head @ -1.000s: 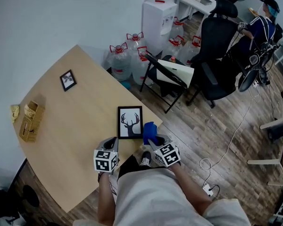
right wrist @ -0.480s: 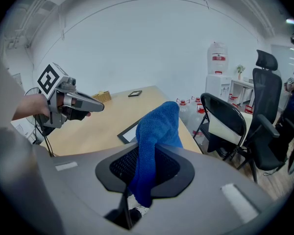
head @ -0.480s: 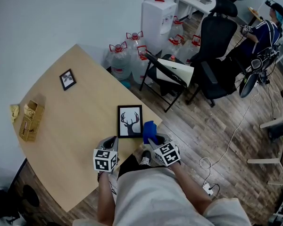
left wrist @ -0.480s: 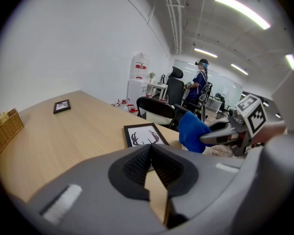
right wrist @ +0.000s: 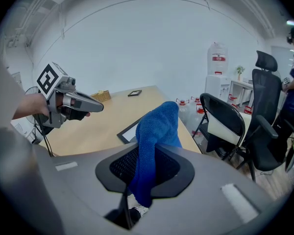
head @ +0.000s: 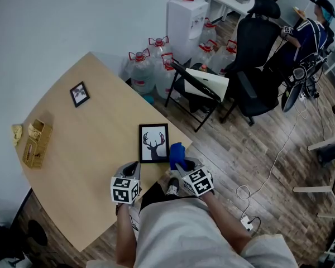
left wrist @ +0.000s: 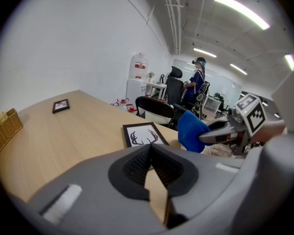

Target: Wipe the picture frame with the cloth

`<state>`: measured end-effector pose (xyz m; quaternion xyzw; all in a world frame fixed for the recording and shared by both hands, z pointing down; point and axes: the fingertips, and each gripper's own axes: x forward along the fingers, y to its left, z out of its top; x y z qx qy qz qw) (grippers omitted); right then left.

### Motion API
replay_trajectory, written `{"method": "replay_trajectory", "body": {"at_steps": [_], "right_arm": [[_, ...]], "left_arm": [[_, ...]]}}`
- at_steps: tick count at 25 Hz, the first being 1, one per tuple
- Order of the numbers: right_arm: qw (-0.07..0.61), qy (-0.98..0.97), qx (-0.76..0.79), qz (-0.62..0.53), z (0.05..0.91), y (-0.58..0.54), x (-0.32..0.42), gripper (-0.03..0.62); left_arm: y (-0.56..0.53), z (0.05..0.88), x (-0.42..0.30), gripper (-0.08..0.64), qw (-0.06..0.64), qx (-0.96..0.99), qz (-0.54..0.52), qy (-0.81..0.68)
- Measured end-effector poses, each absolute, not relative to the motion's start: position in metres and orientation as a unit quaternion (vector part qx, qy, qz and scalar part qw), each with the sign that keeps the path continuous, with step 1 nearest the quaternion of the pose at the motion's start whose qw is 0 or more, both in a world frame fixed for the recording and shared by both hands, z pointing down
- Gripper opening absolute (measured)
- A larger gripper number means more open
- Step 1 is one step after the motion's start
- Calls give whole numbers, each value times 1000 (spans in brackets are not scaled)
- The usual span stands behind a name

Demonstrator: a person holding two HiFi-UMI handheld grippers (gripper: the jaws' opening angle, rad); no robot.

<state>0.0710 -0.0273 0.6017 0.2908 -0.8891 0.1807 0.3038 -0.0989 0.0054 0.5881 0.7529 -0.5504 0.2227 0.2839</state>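
Note:
A black picture frame (head: 154, 143) with a deer print lies flat near the wooden table's (head: 84, 133) right edge; it also shows in the left gripper view (left wrist: 144, 134). My right gripper (head: 181, 162) hovers just off the frame's right side, shut on a blue cloth (head: 176, 154) that stands up out of the jaws (right wrist: 158, 129). My left gripper (head: 134, 166) is below the frame's lower left corner, shut with nothing in it (left wrist: 150, 149). Each gripper sees the other: the right gripper (left wrist: 220, 133) from the left, the left gripper (right wrist: 90, 106) from the right.
A small black frame (head: 80, 94) lies far back on the table, and a wicker basket (head: 36, 143) stands at its left edge. Off the right side are a black chair (head: 198, 91), water bottles (head: 151, 66) and a seated person (head: 310, 29).
Both grippers, the cloth and the frame hold still. Only the person at the far right has shifted a little.

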Motion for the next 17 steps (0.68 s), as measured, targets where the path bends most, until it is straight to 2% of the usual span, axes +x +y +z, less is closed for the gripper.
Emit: {"method": "replay_trajectory", "body": {"at_steps": [17], "right_arm": [[304,-888,294,182,603,-29,75,57]], "left_arm": [[6,592,-96,54,286,753,228,-546]]}}
